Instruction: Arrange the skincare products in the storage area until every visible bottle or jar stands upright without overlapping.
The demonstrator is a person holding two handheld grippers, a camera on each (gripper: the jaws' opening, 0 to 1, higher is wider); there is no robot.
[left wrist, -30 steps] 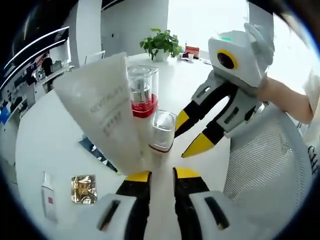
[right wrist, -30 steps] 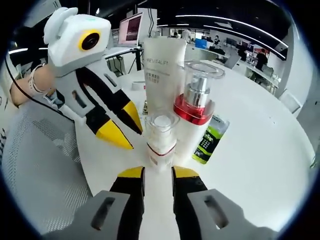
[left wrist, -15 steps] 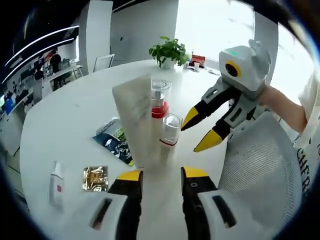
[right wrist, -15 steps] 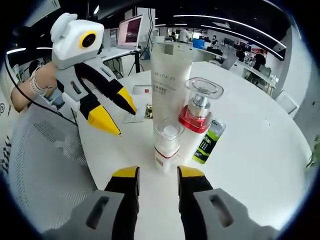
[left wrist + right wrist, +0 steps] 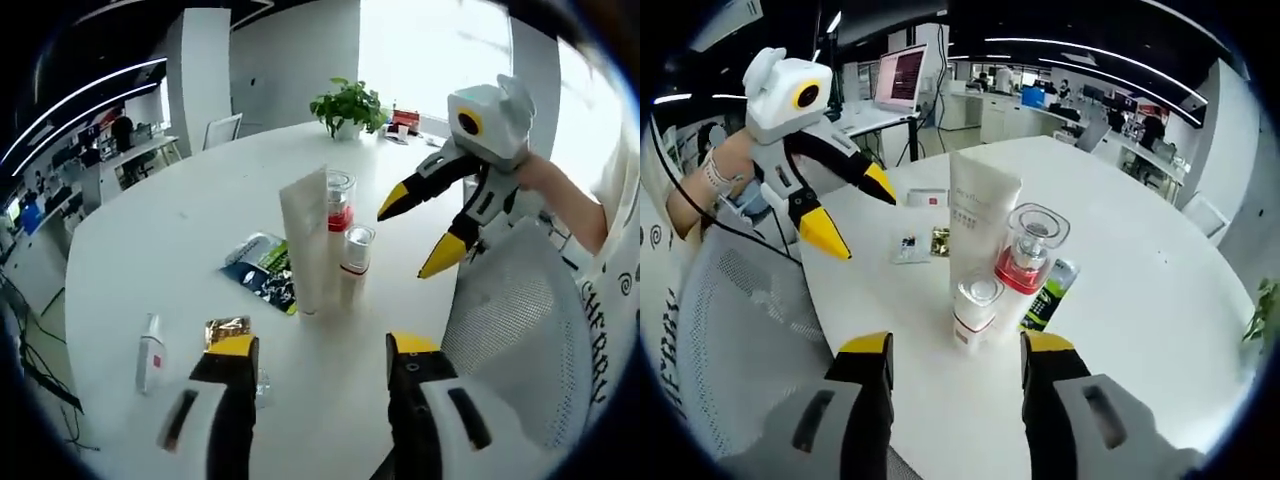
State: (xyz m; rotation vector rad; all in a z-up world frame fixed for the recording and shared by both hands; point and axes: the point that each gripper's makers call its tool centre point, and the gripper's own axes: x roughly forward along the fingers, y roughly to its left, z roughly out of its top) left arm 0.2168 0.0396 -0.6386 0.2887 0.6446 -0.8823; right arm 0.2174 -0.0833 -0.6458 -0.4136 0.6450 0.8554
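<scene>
three upright products cluster mid-worktop (image 5: 150, 230) — a tall white tube (image 5: 304, 240) standing on its cap, a clear-capped pump bottle (image 5: 339, 202) with a red collar, and a small jar (image 5: 355, 255) with a red band, all touching or just beside each other, none lying on another as far as i can tell. in the right gripper view the same trio: tube (image 5: 980, 225), pump bottle (image 5: 1028, 255), jar (image 5: 975, 310) nearest the camera. a flat green-and-black sachet (image 5: 262, 270) lies behind the cluster, a gold foil sachet (image 5: 226, 330) and a small white tube (image 5: 150, 352) lie flat nearer the left tool (image 5: 325, 352), well apart from the cluster. handling guess: tall tube is soft and light, tips easy on its cap — pinch low near the cap, gently; pump bottle's clear cap looks hard, slippery plastic and likely brittle, so grip the body under the red collar; jar is short and stable. small white tube is light and probably won't stand unless set on its cap. left tool jaws wide apart, holding nothing, touching nothing. right tool (image 5: 955, 350) likewise spread wide and empty, pointed at the cluster but clear of it. right tool also shows in the left gripper view (image 5: 418, 232), raised above the worktop near a mesh chair (image 5: 520, 340), jaws apart.
</scene>
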